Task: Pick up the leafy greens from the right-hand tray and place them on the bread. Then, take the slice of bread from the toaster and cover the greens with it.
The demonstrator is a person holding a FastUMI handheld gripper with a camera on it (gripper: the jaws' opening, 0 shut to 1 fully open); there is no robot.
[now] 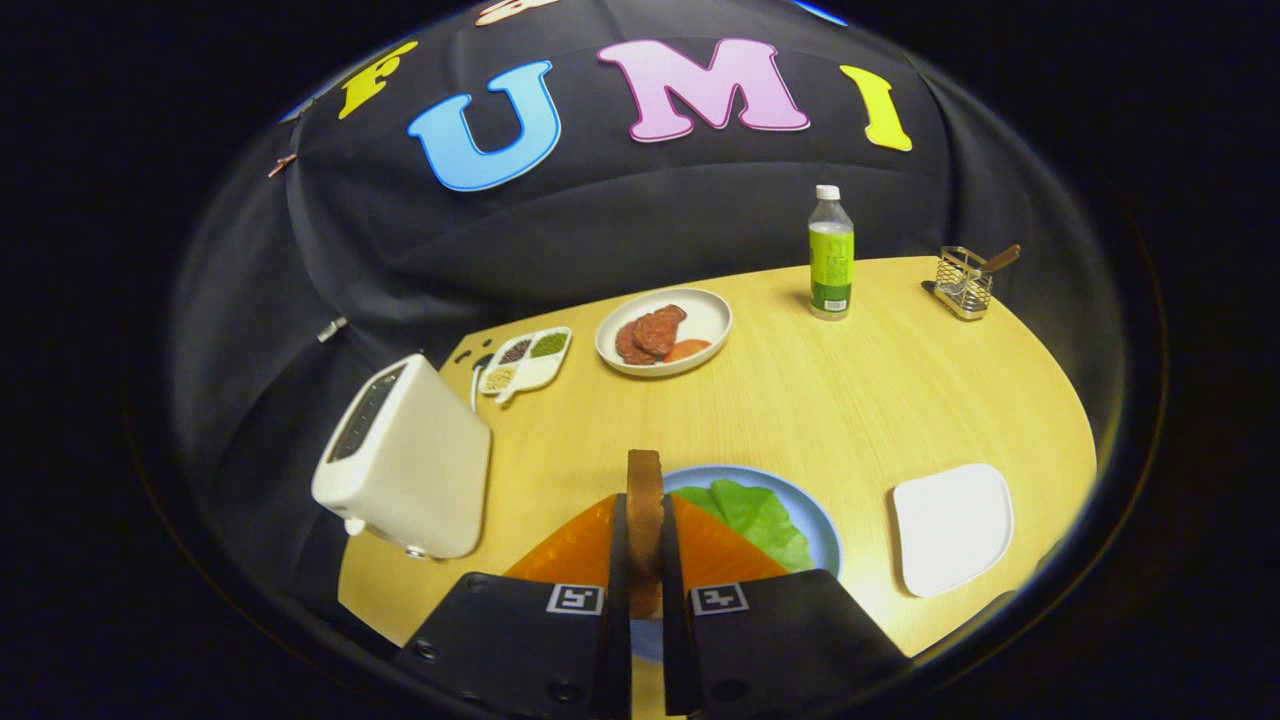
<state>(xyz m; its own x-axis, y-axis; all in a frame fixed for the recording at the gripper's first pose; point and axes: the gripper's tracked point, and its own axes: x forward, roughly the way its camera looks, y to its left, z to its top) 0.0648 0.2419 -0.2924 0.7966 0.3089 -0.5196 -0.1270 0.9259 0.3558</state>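
gripper (645, 560) closed on bread slice (645, 500), held edge-up | above greens (752, 515) on blue plate (822, 535) | risk: slice tips sideways if released upright

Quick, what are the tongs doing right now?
Tongs: shut on the slice of bread, held on edge between both fingers above the blue plate with the greens.

Gripper (645, 560) and bread slice (645, 500) perhaps hide plate's (822, 535) bread.

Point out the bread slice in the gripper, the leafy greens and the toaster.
bread slice (644, 500): gripper view, on its crust edge, standing upright between the shut fingers.
leafy greens (760, 518): gripper view, middle of the leaf on the blue plate.
toaster (415, 470): gripper view, on its white side wall.
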